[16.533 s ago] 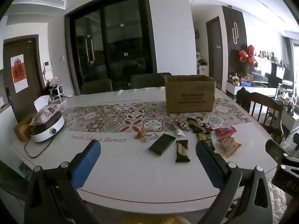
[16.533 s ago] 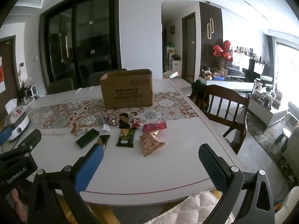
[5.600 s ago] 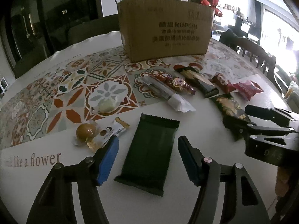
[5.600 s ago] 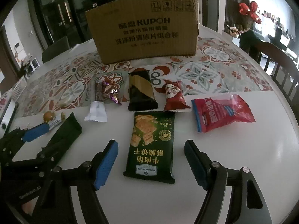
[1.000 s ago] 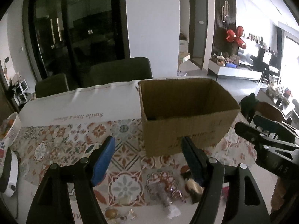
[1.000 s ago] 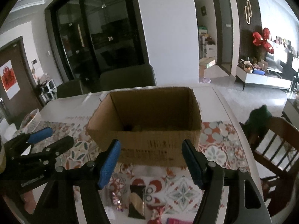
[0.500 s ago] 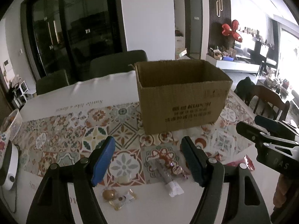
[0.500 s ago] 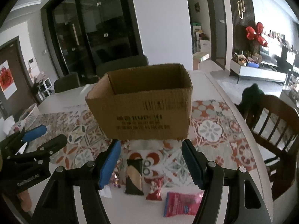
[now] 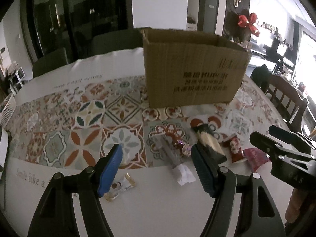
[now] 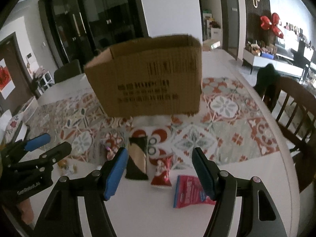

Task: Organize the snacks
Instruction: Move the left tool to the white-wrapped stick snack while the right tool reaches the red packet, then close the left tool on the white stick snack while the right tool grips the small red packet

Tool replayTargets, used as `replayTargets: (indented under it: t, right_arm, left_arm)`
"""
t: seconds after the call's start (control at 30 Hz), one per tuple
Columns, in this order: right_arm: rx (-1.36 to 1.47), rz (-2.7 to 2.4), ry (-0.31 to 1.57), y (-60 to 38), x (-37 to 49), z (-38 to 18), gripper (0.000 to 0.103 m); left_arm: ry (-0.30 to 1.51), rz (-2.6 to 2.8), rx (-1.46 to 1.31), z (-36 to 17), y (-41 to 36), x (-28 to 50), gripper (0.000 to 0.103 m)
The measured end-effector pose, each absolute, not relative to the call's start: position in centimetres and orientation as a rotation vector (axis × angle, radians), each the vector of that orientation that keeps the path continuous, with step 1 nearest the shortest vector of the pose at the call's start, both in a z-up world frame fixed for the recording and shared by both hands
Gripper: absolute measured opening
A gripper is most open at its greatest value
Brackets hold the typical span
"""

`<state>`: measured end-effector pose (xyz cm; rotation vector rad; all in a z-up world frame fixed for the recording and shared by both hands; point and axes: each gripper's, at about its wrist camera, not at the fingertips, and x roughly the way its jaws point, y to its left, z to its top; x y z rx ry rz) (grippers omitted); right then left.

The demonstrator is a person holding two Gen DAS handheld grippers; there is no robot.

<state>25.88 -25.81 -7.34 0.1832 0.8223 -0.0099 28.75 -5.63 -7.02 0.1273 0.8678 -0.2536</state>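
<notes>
An open cardboard box (image 9: 193, 75) stands on the patterned runner; it also shows in the right wrist view (image 10: 146, 79). Snacks lie in front of it: a clear-wrapped bar (image 9: 173, 158), a black and tan packet (image 9: 209, 144) (image 10: 137, 162), a small red packet (image 10: 162, 170), a red bag (image 10: 190, 191) and a small gold-edged wrapper (image 9: 120, 187). My left gripper (image 9: 158, 169) is open and empty above the clear-wrapped bar. My right gripper (image 10: 159, 174) is open and empty above the small red packet.
A wooden chair (image 10: 296, 118) stands at the table's right side. Dark chairs (image 9: 110, 41) stand behind the table. A white basket (image 9: 6, 108) sits at the far left edge. White tabletop (image 9: 158, 207) lies in front of the snacks.
Both grippers have dropped lower and come nearer the snacks; the box now looks higher and its inside is out of sight. Both stay open and empty.
</notes>
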Motion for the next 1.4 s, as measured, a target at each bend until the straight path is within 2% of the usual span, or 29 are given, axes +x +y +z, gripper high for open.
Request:
replayTargets:
  t: [0.37, 0.87, 1.13, 1.3, 1.33, 1.4]
  right_arm:
    - [0.17, -0.022, 0.898, -25.3, 26.2, -10.6, 0.068]
    - [0.204, -0.003, 0.951, -25.0, 27.6, -12.9, 0.055]
    - [0.22, 0.002, 0.968, -24.9, 28.4, -13.7, 0.047]
    - [0.231, 0.005, 0.982, -25.0, 28.8, -14.2, 0.036]
    - [0.232, 0.006, 0.982, -25.0, 28.8, -14.3, 0.034]
    - [0.231, 0.01, 0.985, -25.0, 29.0, -14.4, 0.025]
  left_arm:
    - [0.967, -0.246, 0.127, -10.8, -6.1, 30.5, 0.066]
    - [1.05, -0.237, 0.085, -13.6, -7.4, 32.9, 0.057]
    - [1.077, -0.238, 0.06, -14.6, -7.9, 33.9, 0.051]
    - [1.066, -0.23, 0.081, -14.6, -8.1, 34.1, 0.042]
    - [1.062, -0.229, 0.089, -14.6, -8.2, 34.0, 0.037]
    - [1.057, -0.232, 0.099, -14.6, -8.2, 33.9, 0.034]
